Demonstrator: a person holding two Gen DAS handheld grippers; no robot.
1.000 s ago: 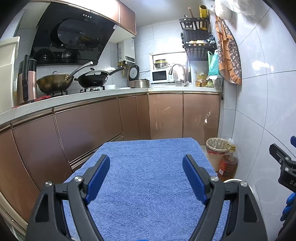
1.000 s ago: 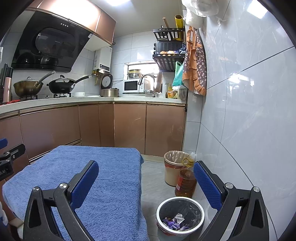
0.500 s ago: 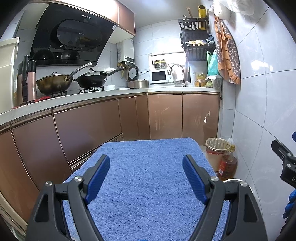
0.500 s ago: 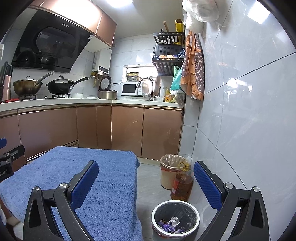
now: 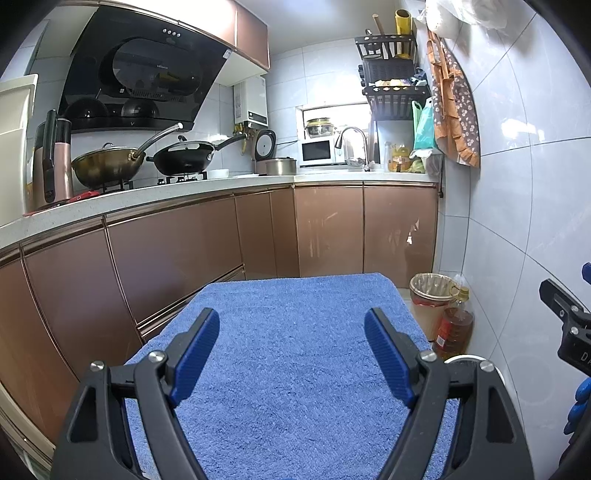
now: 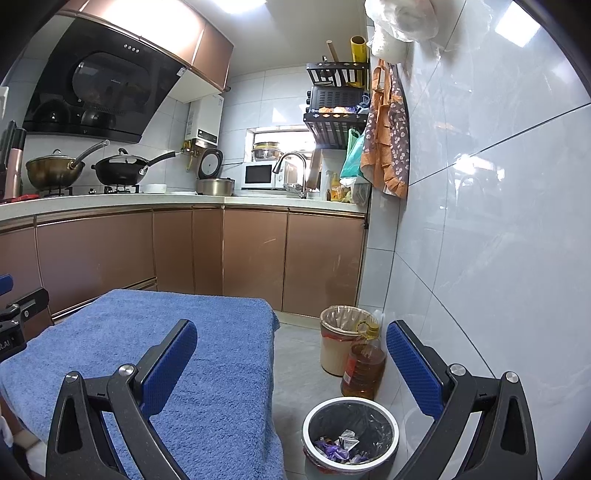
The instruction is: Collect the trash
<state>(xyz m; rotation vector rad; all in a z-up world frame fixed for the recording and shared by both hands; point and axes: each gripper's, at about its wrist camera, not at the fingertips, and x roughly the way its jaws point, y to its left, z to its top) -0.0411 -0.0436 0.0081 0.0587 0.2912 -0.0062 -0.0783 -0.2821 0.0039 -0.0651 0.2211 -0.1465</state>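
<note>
Kitchen counter's blue towel (image 5: 295, 350) bare; both claws (image 5: 291, 350) (image 6: 291, 354) wide, empty; right view has drifted; bin (image 6: 350, 435) at 6 o'clock holds wrappers; collection apparently complete.

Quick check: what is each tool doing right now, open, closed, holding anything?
Left tool: open, holding nothing, over the blue towel.
Right tool: open, holding nothing.

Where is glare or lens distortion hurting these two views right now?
Right wrist view: ceiling light blows out the top edge, and bright reflections streak the glossy wall tiles. Left wrist view: the window above the microwave is overexposed. Both views: fisheye bends the countertop and tile lines, and dark vignetting fills the corners; focus is otherwise sharp.
</note>
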